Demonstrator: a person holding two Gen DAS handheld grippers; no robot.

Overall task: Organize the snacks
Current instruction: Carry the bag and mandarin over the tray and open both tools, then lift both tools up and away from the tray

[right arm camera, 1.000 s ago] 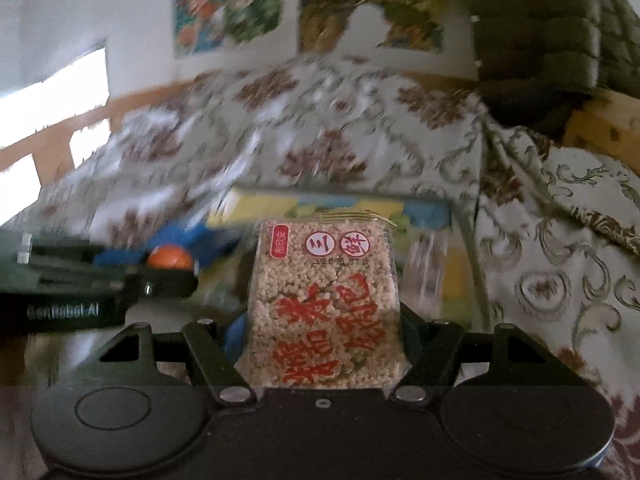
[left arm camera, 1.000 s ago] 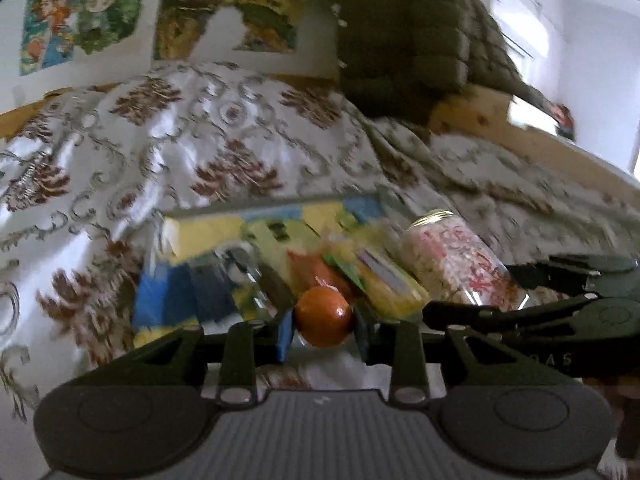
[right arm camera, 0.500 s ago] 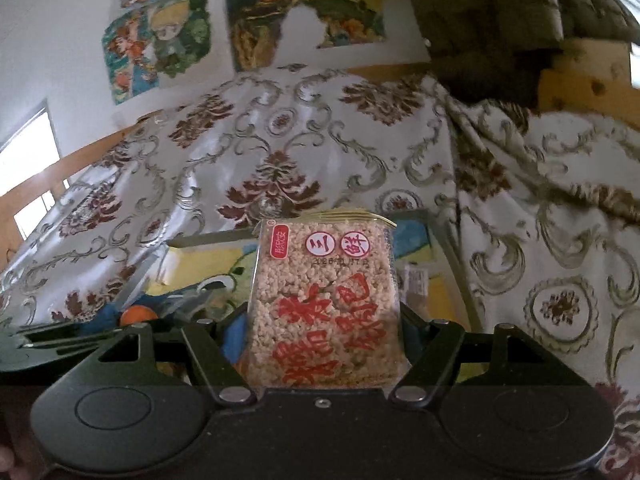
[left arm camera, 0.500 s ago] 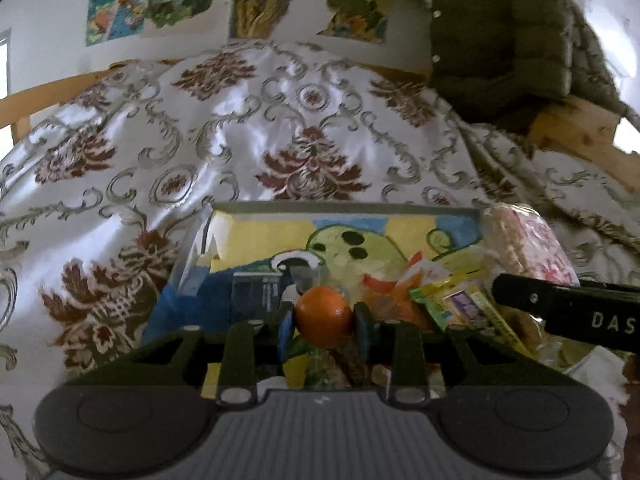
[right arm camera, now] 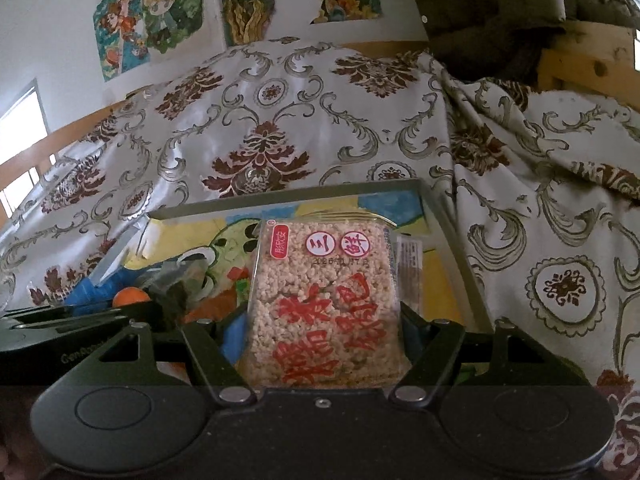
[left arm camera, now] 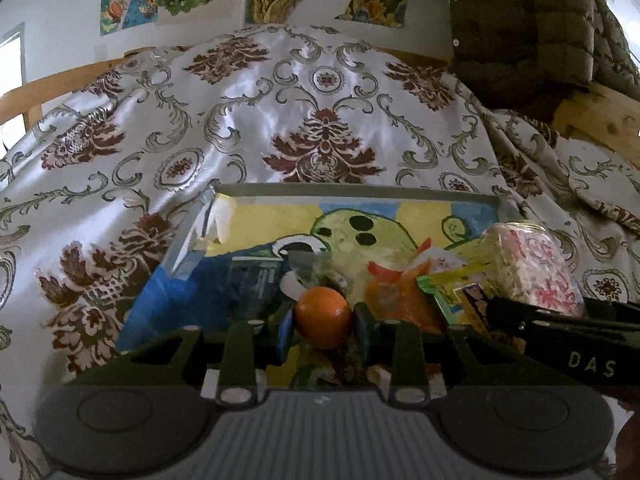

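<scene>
Right wrist view: right claw [right arm camera: 324, 320] grips the upright rice-cracker pack [right arm camera: 324, 300] directly above the tray [right arm camera: 444, 216]; left claw [left arm camera: 323, 328] pinches an orange [left arm camera: 323, 317].

Left tool [left arm camera: 323, 330] black linkage arms, silver screws, blue pads, ribbed grey housing, right tool [right arm camera: 326, 336] matte black

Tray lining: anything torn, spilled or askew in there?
Yes. The painted lining of the tray is torn at its far left corner: a white ragged flap curls up off the wall. Snack packets lie in a loose heap on the right side, not sorted. Nothing looks spilled outside the tray.
</scene>
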